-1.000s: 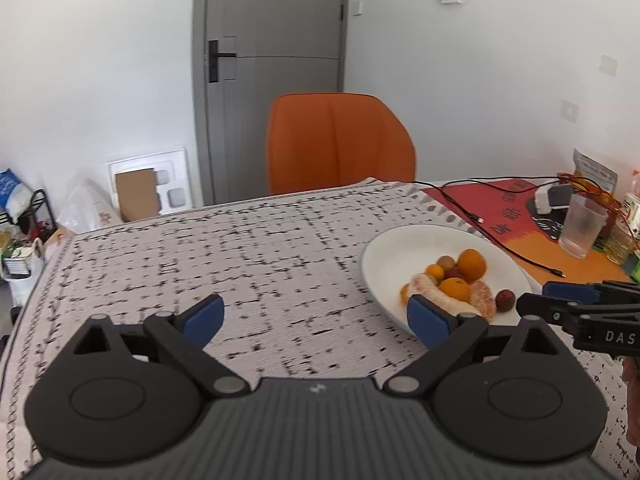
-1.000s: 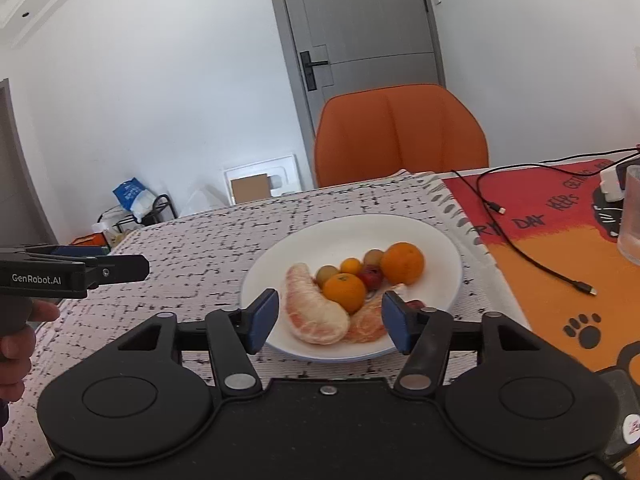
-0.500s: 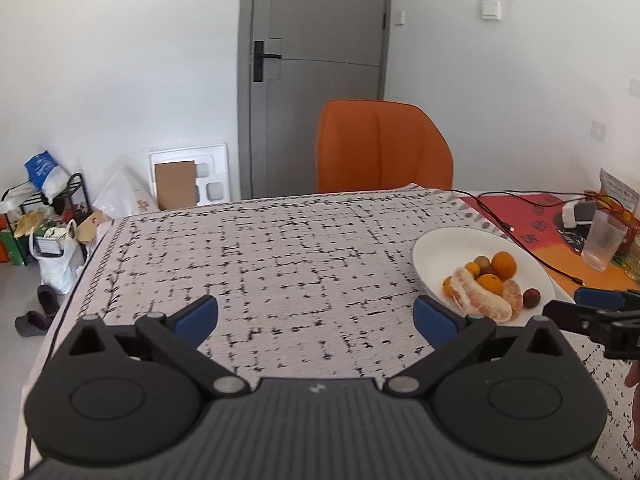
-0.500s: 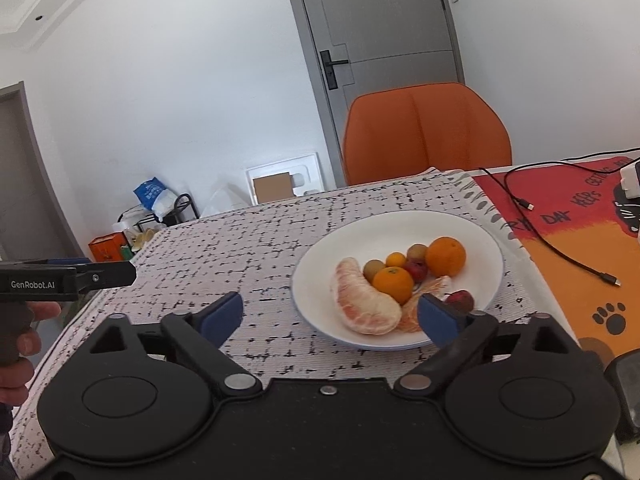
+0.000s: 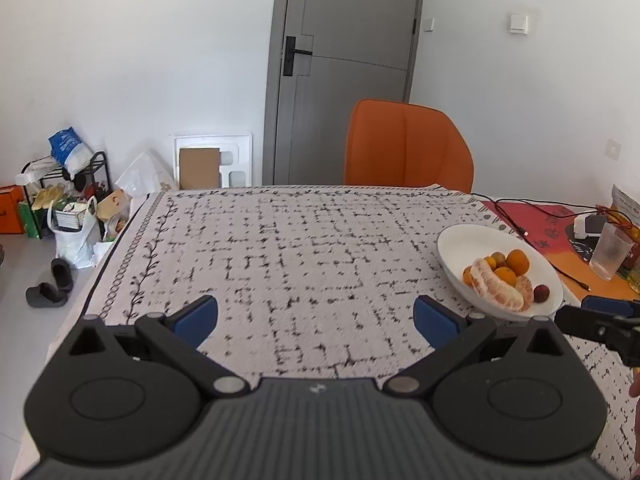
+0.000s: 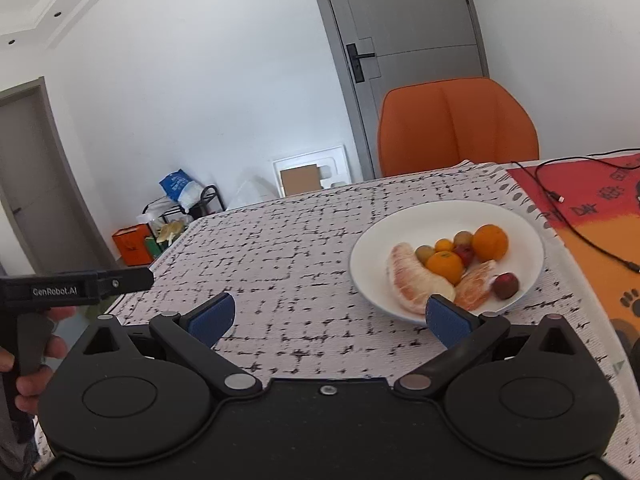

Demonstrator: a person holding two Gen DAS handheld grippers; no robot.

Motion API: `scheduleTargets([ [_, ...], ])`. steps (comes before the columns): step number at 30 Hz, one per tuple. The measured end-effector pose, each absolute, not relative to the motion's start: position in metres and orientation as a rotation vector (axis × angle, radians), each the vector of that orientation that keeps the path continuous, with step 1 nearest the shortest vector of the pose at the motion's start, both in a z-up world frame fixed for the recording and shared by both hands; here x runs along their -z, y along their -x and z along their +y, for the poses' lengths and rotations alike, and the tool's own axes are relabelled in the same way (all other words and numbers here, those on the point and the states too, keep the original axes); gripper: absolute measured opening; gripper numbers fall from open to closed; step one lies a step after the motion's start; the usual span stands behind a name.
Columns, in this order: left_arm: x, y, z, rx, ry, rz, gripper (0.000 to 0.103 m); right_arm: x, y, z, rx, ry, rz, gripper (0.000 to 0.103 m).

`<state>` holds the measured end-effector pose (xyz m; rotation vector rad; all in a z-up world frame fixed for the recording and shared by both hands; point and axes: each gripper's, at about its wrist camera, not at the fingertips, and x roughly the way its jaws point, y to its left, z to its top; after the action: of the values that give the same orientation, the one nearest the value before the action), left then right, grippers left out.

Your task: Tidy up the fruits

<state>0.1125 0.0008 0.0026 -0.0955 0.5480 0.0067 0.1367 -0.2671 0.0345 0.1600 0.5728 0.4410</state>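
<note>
1. Right claw (image 6: 330,318): jaws spread wide, nothing held, hanging low above the tablecloth (image 6: 280,264). Left claw (image 5: 316,320): also wide open and empty, over bare cloth.
2. All the fruit sits piled in the white plate (image 6: 404,224). From the right claw the plate is ahead and to the right; its near rim sits just behind the right fingertip (image 6: 448,318). From the left claw it is well off to the right and a bit ahead.
3. Big peeled citrus wedge (image 6: 416,276): closest piece to the right claw, just ahead of the right finger. Judged soft, wet and easy to tear. Take it across the thick middle with light squeeze, not by the tapered ends.
4. Smaller peeled wedge (image 6: 476,286): touching the big one on its right. Same handling.
5. Two oranges, the near one (image 6: 444,266) and the far one (image 6: 490,242): judged firm, a little heavy, round and likely to roll. Grip across the widest part.
6. Small stuff: mini orange (image 6: 444,245), two greenish-brown fruits (image 6: 424,252), a red one (image 6: 464,254) wedged in the pile, another dark red one (image 6: 505,285) apart at the right. Light, probably slick and easy to bruise. The loose one is the cleanest pick, since the jaws have room on both sides.
7. Plate is shallow and looks ceramic: finger contact on the rim could tip or slide it on the cloth.
</note>
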Motion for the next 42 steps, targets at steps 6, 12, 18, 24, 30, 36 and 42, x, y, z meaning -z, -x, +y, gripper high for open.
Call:
scheduleTargets([
  [6, -0.001, -0.097, 0.007, -0.022, 0.073, 0.551, 0.103, -0.035, -0.128, -0.259, -0.454, -0.163, 0.592, 0.103],
  [12, 0.000, -0.085, 0.011, -0.026, 0.074, 0.549, 0.103, -0.035, -0.115, -0.253, -0.461, -0.128, 0.590, 0.103],
  [18, 0.002, -0.070, 0.013, -0.028, 0.084, 0.533, 0.103, -0.036, -0.104, -0.254, -0.464, -0.127, 0.583, 0.103],
  [24, 0.003, -0.063, 0.011, -0.031, 0.085, 0.528, 0.103, -0.036, -0.095, -0.255, -0.470, -0.132, 0.578, 0.103],
  [30, 0.001, -0.058, 0.014, -0.042, 0.100, 0.525, 0.103, -0.035, -0.093, -0.256, -0.467, -0.137, 0.583, 0.103],
  [36, 0.005, -0.058, 0.017, -0.068, 0.096, 0.539, 0.103, -0.033, -0.093, -0.255, -0.467, -0.138, 0.584, 0.103],
  [42, 0.006, -0.058, 0.018, -0.065, 0.096, 0.542, 0.103, -0.033, -0.093, -0.252, -0.467, -0.136, 0.585, 0.103],
])
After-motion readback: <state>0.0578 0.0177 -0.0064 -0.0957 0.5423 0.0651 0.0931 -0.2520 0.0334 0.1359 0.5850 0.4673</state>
